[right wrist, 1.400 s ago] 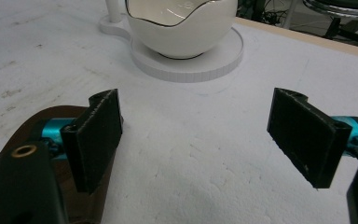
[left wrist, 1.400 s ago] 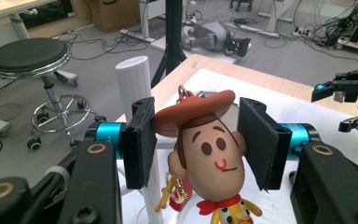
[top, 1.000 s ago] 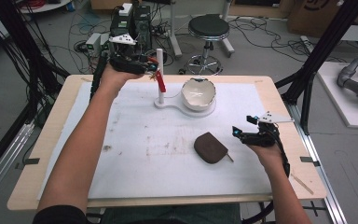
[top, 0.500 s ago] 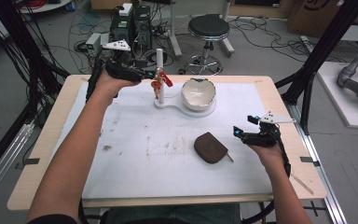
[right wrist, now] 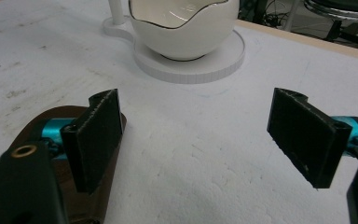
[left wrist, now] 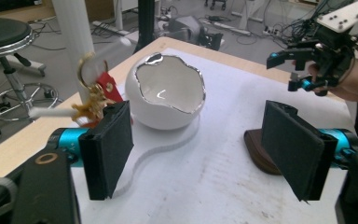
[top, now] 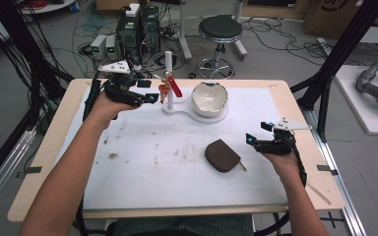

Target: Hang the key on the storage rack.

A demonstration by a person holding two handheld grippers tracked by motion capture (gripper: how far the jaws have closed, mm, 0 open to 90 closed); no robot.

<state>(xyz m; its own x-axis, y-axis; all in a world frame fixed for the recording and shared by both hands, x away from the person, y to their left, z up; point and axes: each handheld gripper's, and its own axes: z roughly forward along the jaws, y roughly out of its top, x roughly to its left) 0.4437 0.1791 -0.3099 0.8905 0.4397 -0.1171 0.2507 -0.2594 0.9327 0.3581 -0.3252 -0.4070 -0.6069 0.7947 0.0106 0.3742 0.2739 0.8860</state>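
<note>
Left tool [top: 150,91] hovers at the far left of the tabletop [top: 54,147], its jaws spread wide with nothing between them, pointing toward the white post [top: 168,73]. Keys [top: 163,88] with a red tag [top: 175,88] hang on a peg of that post, just beside the tool's tip; in the left gripper view the keys [left wrist: 89,105] sit just above the left jaw, and whether they touch it cannot be told.

Next to the post, on the same white base [top: 216,118], stands a white bowl [top: 209,98] shaped like a cracked eggshell with a dark jagged rim.

Right tool [top: 258,133] is held low over the right side of the white mat [top: 177,172], jaws also spread and empty. A brown pouch [top: 222,155] lies on the mat just left of it, apart from the jaws in the high view; in the right gripper view the pouch [right wrist: 65,116] lies behind the left jaw.

A round stool [top: 220,29] stands on the floor beyond the tabletop.
</note>
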